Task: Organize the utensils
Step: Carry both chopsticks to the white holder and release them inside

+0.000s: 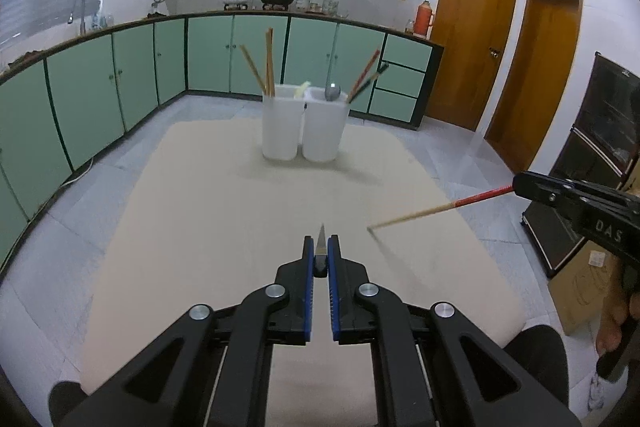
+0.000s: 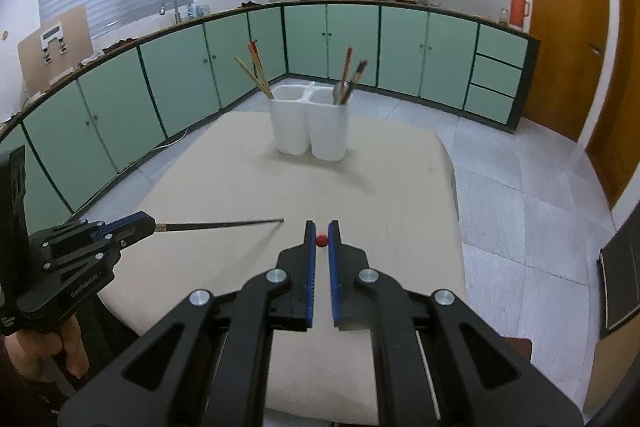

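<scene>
From the left wrist view, the left gripper point(image 1: 321, 253) has its jaws closed on a dark chopstick point(image 1: 320, 241), seen end-on so that only its pale tip shows between the blue pads. At the right edge the right gripper point(image 1: 520, 187) holds a red-and-tan chopstick point(image 1: 436, 209) that slants down toward the beige counter point(image 1: 200, 227), its tip just above or at the surface (which of the two is hard to tell). The white two-compartment holder point(image 1: 304, 131) stands at the far middle of the counter, already carrying chopsticks and a spoon. The step in hand appears to be the carry: both sticks are gripped and off the counter, not yet in the holder.

From the right wrist view, the right gripper point(image 2: 321, 239) is clamped on the red chopstick point(image 2: 321, 239), of which only the round red end shows. The left gripper point(image 2: 146, 223) at lower left grips the dark chopstick point(image 2: 220, 225), pointing right. The holder point(image 2: 310, 131) sits ahead, well apart from both. The next move likely calls for tipping each stick upright and lowering it into a compartment (matching colours, perhaps). The person's hands are cut off at the frame edges.
</scene>
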